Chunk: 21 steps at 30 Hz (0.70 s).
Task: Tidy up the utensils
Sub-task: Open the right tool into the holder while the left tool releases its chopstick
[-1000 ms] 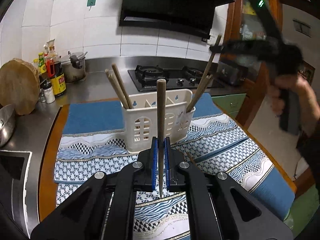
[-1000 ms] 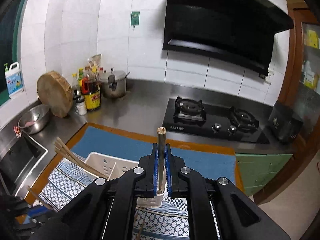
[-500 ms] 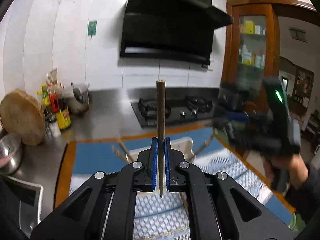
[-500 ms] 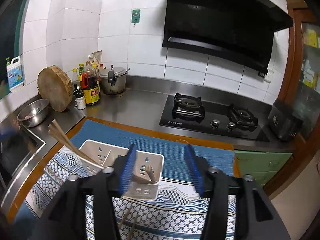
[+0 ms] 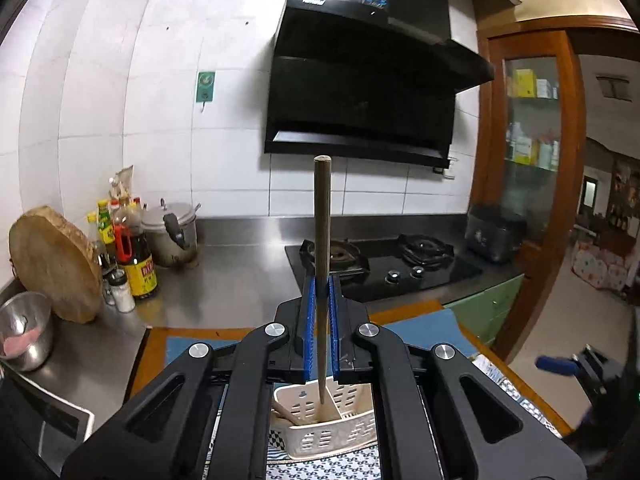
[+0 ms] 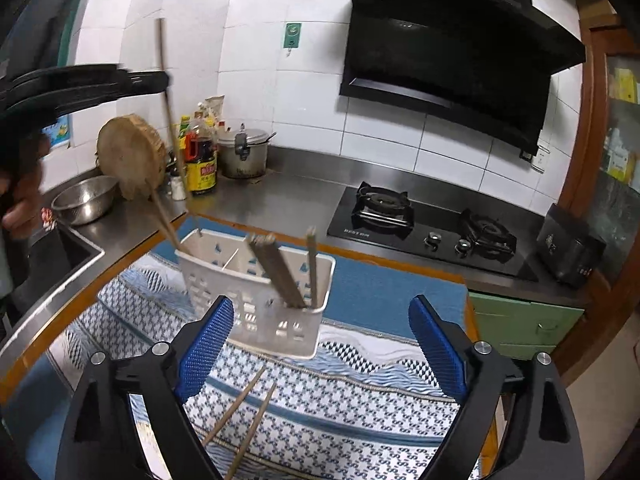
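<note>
My left gripper (image 5: 321, 280) is shut on a brown chopstick (image 5: 322, 216) held upright over the white slotted basket (image 5: 320, 436). In the right wrist view, that left gripper (image 6: 166, 80) hangs at the upper left, and its chopstick (image 6: 170, 120) points down toward the left end of the basket (image 6: 248, 292). My right gripper (image 6: 320, 308) is low over the patterned cloth in front of the basket. Its jaws are opening wide, with nothing between the pads (image 6: 204, 344). Several chopsticks (image 6: 280, 276) lean in the basket's right compartment. Two loose chopsticks (image 6: 240, 412) lie on the cloth.
The blue-and-white cloth (image 6: 360, 396) covers a wooden table. Behind it a steel counter holds a gas hob (image 6: 424, 228), a pressure cooker (image 6: 242, 154), sauce bottles (image 6: 202, 156), a round chopping block (image 6: 132, 156) and a steel bowl (image 6: 84, 200). A sink (image 6: 68, 252) lies at the left.
My right gripper opened and let go of its chopstick, which now stands in the basket. It then sank toward the cloth. My left gripper rose with its chopstick to above the basket.
</note>
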Tool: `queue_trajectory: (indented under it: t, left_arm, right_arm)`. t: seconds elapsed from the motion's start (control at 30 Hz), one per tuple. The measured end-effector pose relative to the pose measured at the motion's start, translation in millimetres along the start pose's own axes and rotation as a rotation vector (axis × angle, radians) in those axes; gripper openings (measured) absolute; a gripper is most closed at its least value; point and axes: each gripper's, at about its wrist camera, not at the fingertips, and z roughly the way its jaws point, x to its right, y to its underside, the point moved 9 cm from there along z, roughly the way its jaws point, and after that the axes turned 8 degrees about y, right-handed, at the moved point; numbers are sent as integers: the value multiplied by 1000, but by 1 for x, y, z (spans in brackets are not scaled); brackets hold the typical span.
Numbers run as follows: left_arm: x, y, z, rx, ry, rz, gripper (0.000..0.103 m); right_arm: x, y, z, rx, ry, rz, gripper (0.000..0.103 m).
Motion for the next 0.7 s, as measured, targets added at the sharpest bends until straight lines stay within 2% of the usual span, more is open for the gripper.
queue_trajectory:
  t: [0.37, 0.6, 0.7]
  left_arm:
    - [-16, 49, 42, -107, 6, -49, 5]
    - [-9, 55, 43, -125, 17, -25, 8]
    - [-6, 53, 37, -119, 17, -24, 16]
  right_arm:
    - [-13, 33, 9, -47, -30, -12, 88]
    - [-18, 54, 5, -78, -50, 5, 88]
    - [-21, 64, -1, -88, -54, 8, 88]
